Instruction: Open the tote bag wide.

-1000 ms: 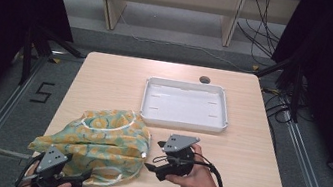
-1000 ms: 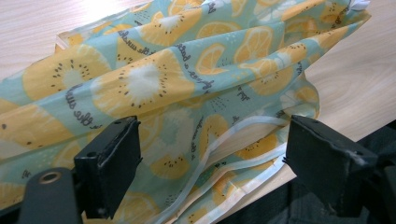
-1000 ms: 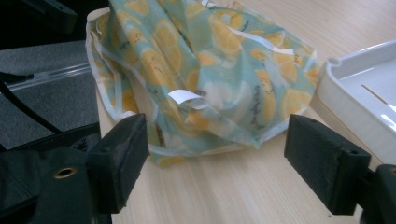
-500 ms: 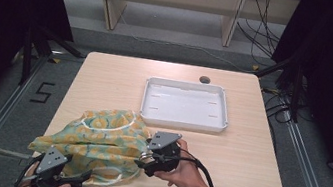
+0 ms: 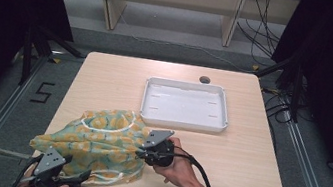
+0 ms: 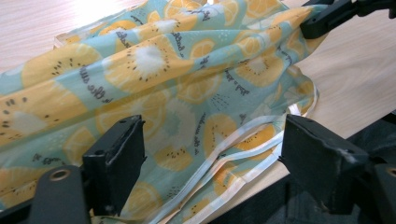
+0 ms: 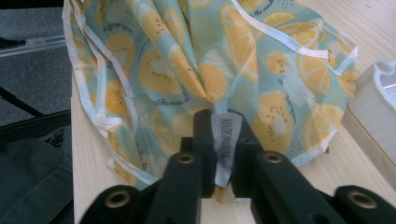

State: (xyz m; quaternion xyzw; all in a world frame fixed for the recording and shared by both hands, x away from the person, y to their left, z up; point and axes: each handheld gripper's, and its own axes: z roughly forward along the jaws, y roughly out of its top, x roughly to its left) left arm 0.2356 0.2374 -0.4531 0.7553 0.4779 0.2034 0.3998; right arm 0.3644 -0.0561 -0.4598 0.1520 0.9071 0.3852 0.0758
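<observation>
the right gripper (image 5: 141,151) is sitting at the near middle of the table (image 5: 245,161), and its jaws have just been closing; in the right gripper view they are standing almost together and are pinching a white label (image 7: 225,140) and the fabric edge of the fruit-print cloth (image 5: 95,145). the right hand (image 5: 178,168) is wrapping the gripper body, with a black cable (image 5: 198,169) trailing back toward the near edge. the cloth is lying bunched on the near left part of the table, gathering into folds toward the clamped point and reaching the table's near edge. the left gripper (image 5: 76,178) is hovering at the near left corner, just beside the cloth's near hem; in the left gripper view its jaws have just been narrowing slightly yet are standing wide apart, with the white-trimmed hem (image 6: 243,154) lying between them and neither pad pressing on it. the right gripper's black jaw tips (image 6: 327,18) are showing at the far right of that view, gripping the cloth's far edge. a white tray (image 5: 183,123) is resting farther back on the table, just beyond the cloth.
</observation>
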